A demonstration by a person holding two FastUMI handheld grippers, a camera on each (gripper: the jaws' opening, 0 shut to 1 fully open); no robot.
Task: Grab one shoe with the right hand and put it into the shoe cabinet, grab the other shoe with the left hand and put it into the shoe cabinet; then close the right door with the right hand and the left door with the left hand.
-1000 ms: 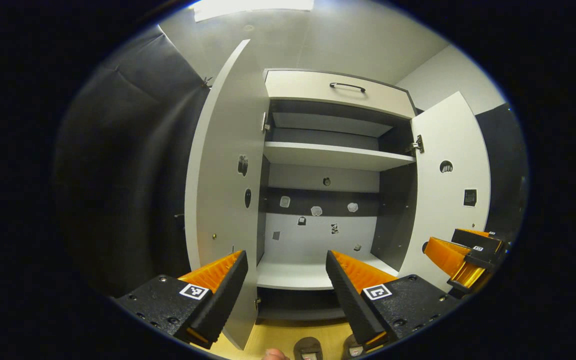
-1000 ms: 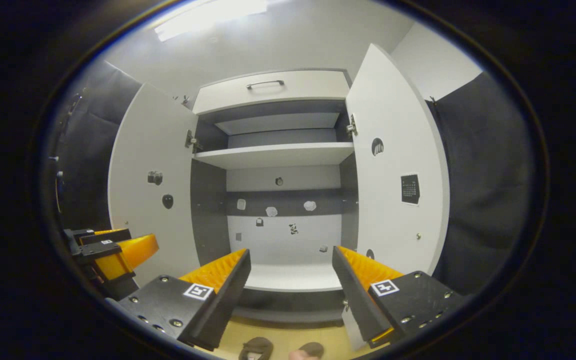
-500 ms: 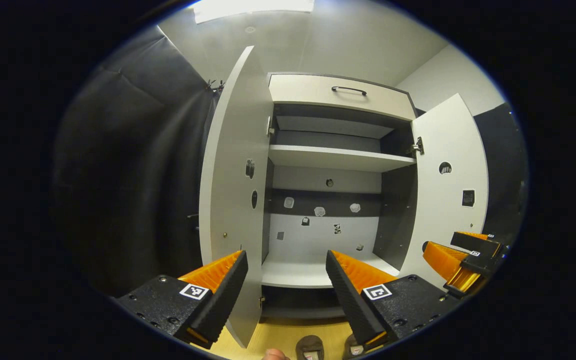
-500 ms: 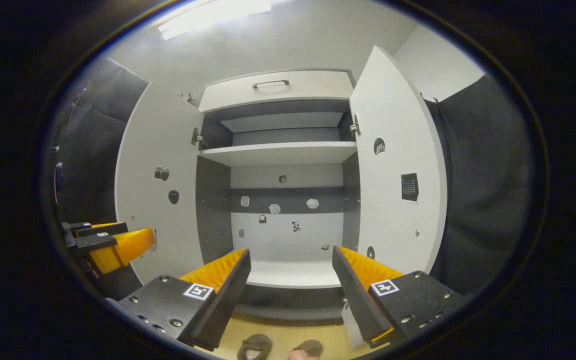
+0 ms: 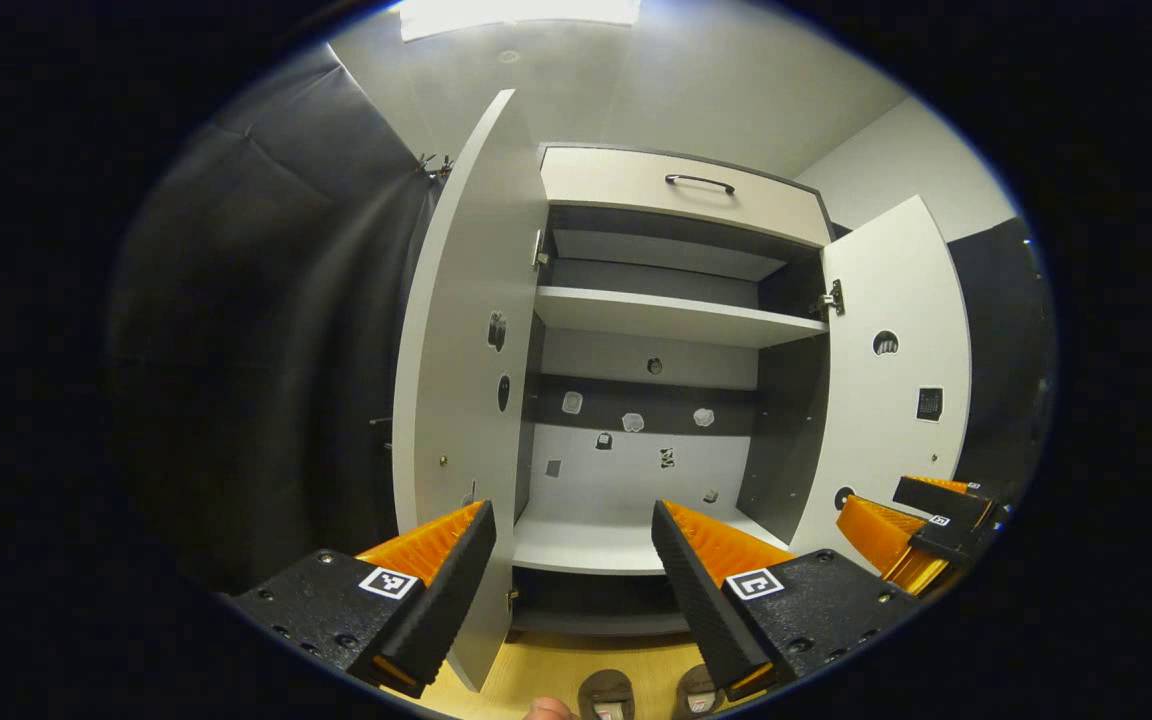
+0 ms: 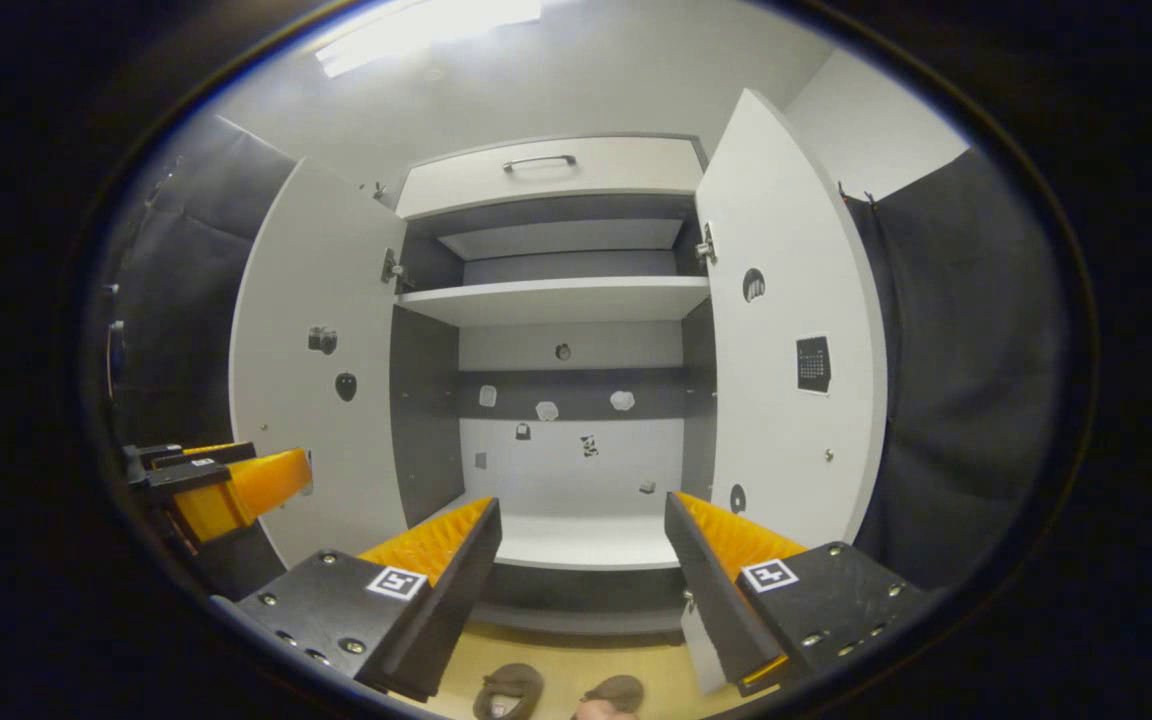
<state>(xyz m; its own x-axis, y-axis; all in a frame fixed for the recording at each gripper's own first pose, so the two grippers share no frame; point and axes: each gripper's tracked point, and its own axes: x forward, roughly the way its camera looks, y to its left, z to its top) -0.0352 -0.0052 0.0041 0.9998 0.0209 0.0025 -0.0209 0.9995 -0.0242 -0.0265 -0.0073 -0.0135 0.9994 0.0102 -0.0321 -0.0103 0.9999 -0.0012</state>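
Observation:
A white shoe cabinet [image 5: 676, 320] [image 6: 561, 300] stands ahead with both doors swung wide. Its left door [image 5: 466, 340] [image 6: 311, 360] and right door [image 5: 891, 380] [image 6: 786, 340] show their inner faces. Two brown shoes [image 5: 606, 693] [image 6: 511, 690] lie side by side on the wooden floor below, in front of the cabinet. My left gripper [image 5: 571, 560] is open and holds nothing; it also appears at the left edge [image 6: 221, 480] of the right gripper view. My right gripper [image 6: 581, 555] is open and holds nothing, and appears at the right edge [image 5: 921, 530] of the left gripper view.
The cabinet has a drawer with a dark handle [image 5: 699, 181] on top, a middle shelf [image 6: 556, 298] and a bare lower shelf [image 6: 581, 545]. Small stickers dot the back panel. Dark cloth walls [image 5: 266, 330] flank both sides. A bit of a hand [image 5: 546, 710] shows by the shoes.
Both views have shifted slightly, and the shoes now show a little more at the bottom. Both grippers stay open.

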